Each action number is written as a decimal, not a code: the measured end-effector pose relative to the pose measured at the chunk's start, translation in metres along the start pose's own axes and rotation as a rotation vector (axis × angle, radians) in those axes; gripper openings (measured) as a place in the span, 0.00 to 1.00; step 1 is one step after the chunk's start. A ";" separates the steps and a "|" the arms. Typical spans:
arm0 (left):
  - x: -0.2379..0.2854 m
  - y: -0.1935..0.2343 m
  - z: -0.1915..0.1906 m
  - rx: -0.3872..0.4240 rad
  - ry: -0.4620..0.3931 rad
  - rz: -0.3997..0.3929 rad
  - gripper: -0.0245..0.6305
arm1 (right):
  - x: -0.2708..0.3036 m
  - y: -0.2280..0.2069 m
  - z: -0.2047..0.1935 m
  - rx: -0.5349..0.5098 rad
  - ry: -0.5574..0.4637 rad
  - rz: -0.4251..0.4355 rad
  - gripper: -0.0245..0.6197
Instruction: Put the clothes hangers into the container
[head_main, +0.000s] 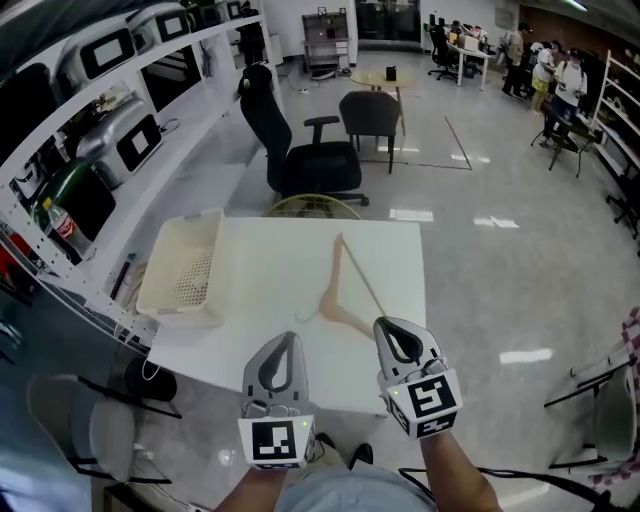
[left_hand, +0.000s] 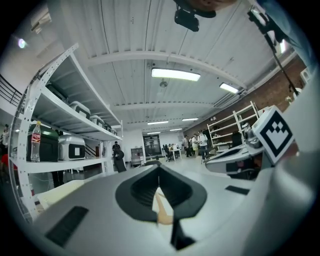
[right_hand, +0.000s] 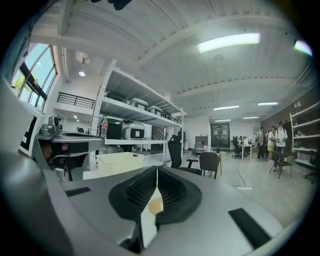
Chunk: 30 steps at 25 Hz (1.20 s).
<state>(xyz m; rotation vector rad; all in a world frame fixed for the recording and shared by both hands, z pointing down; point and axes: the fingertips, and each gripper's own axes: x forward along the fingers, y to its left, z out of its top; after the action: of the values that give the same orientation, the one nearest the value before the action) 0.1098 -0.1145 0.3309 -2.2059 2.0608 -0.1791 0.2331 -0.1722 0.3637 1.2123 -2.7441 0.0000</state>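
**Hanger** (head_main: 346, 317): wooden, triangular, with hook and thin crossbar. It is laid flat on the tabletop (head_main: 260, 335), well to the right of the container (head_main: 178, 316) and apart from it. It is judged light, stiff and smooth-finished, so some slipping in a narrow pinch is to be expected. Little room is left beneath it for a jaw. It is best taken at the thick shoulder beside the hook, where balance is kept; the crossbar is judged a poorer hold.

**Container**: cream perforated basket, open-topped, set at the tabletop's left edge.

**Right claw** (head_main: 388, 325): closed, nothing gripped. It is held right of the container, at the hanger's near end; whether they touch cannot be told.

**Left claw** (head_main: 287, 338): closed, nothing gripped. It is held between the container and the right claw.
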 end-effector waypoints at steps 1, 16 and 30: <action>0.003 0.001 -0.001 -0.011 0.006 0.003 0.06 | 0.004 -0.002 -0.001 0.000 0.004 0.002 0.06; 0.084 0.029 -0.061 -0.097 0.110 -0.033 0.06 | 0.084 -0.022 -0.065 0.006 0.171 0.036 0.06; 0.137 0.020 -0.137 -0.160 0.272 -0.109 0.06 | 0.127 -0.012 -0.169 -0.015 0.433 0.165 0.24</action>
<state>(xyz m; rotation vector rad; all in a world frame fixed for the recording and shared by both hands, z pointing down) 0.0764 -0.2534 0.4636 -2.5166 2.1562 -0.3547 0.1797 -0.2637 0.5471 0.8562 -2.4434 0.2306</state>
